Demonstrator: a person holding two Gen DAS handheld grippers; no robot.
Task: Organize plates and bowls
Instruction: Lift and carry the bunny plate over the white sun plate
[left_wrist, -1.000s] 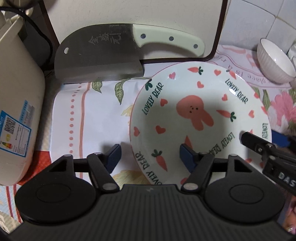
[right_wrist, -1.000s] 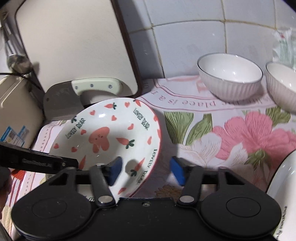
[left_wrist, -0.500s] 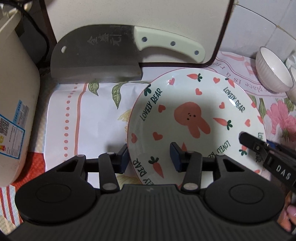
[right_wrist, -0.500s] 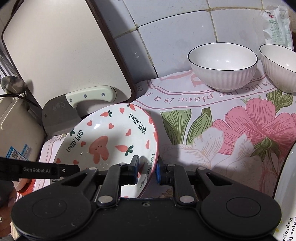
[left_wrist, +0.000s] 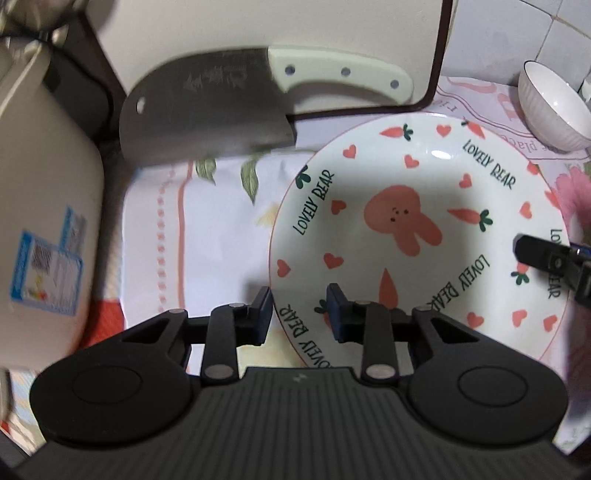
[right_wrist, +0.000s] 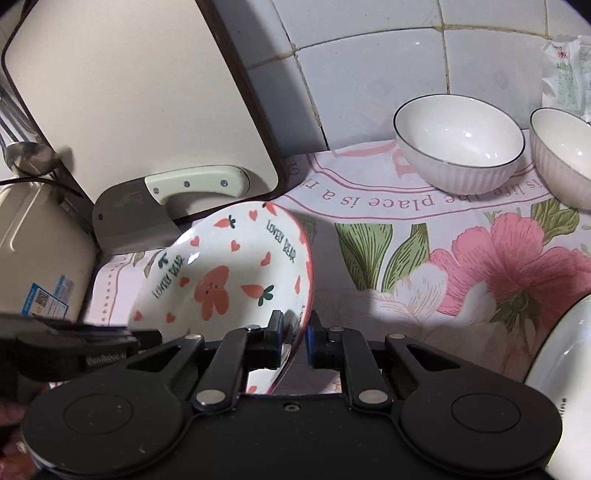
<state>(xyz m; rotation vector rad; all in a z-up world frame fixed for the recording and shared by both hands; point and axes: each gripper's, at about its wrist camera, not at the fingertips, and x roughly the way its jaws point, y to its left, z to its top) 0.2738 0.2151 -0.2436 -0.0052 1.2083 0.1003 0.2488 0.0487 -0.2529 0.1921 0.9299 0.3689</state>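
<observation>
A white plate (left_wrist: 417, 236) with a pink rabbit, carrots and hearts is lifted and tilted over the floral cloth; it also shows in the right wrist view (right_wrist: 229, 284). My left gripper (left_wrist: 299, 312) straddles its left rim with a visible gap between the pads. My right gripper (right_wrist: 295, 338) is shut on its right rim. Two white ribbed bowls (right_wrist: 458, 142) (right_wrist: 565, 155) stand at the back by the tiled wall. Another white plate's edge (right_wrist: 557, 373) shows at the right.
A cleaver (left_wrist: 221, 103) leans on a cream cutting board (right_wrist: 147, 92) behind the plate. A cream appliance (left_wrist: 40, 229) stands at the left. A floral cloth (right_wrist: 480, 266) covers the counter. A packet (right_wrist: 565, 77) leans on the wall.
My right gripper closed on the plate's rim and raised that side, so the plate tilts. My left gripper narrowed around the left rim, and its view shifted left.
</observation>
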